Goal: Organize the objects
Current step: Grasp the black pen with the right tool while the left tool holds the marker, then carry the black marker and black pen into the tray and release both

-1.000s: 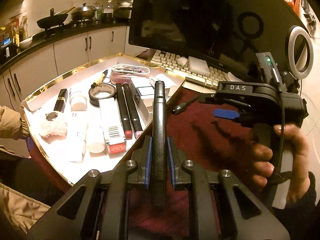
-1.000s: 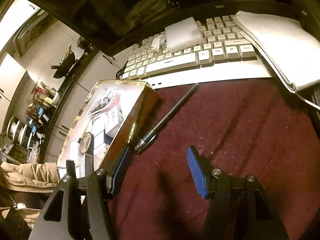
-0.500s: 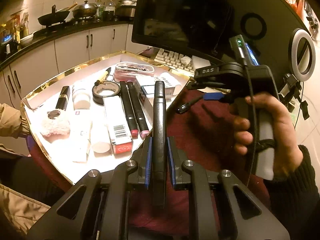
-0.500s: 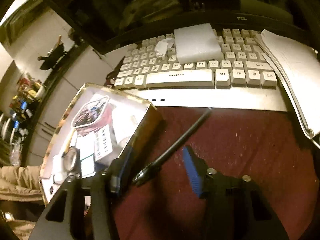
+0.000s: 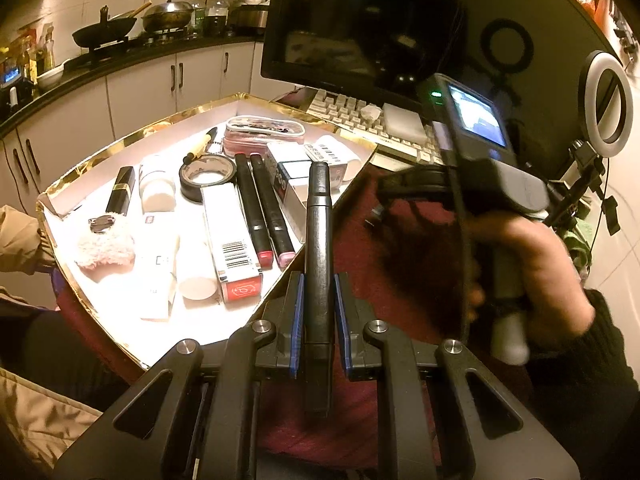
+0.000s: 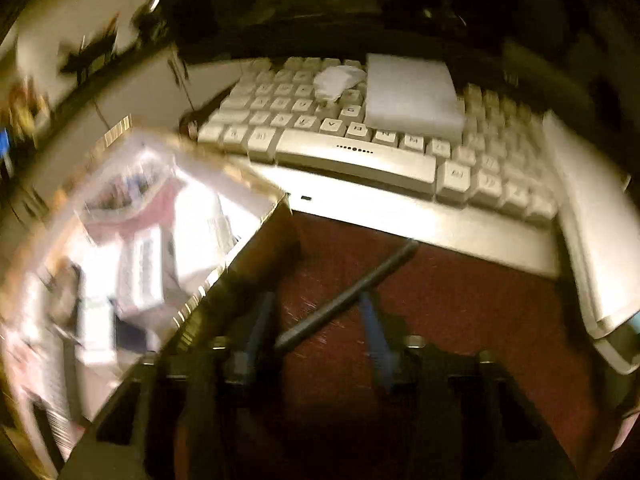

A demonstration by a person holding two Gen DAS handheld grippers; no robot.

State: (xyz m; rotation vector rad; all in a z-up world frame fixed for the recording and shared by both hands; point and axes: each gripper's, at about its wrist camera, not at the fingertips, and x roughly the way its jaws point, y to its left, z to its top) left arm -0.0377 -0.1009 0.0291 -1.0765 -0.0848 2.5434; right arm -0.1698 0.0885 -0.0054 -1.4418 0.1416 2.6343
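Observation:
My left gripper (image 5: 318, 280) is shut on a thick black pen (image 5: 319, 220) that stands up between its blue pads, over the near right edge of the gold-rimmed white tray (image 5: 100, 152). The tray holds markers, a lipstick, a tape roll, boxes and a puff. A thin black pen (image 6: 352, 294) lies slanted on the dark red cloth (image 6: 460, 320). My right gripper (image 6: 316, 320) hangs over it with its jaws closing, and the pen lies between the blue fingers (image 6: 374, 320). This view is blurred and no firm grip shows. In the left wrist view a hand (image 5: 532, 264) holds the right gripper.
A white keyboard (image 6: 360, 160) with a white block (image 6: 412, 96) on it lies behind the pen, under a dark monitor (image 5: 360, 20). Papers (image 6: 592, 220) lie at the right. A ring light (image 5: 610, 108) stands far right. The tray's corner (image 6: 280, 200) is close to the pen's left.
The right gripper has moved left and down over the thin pen, rolled, and its jaws have narrowed around it. The left gripper has kept still with its pen.

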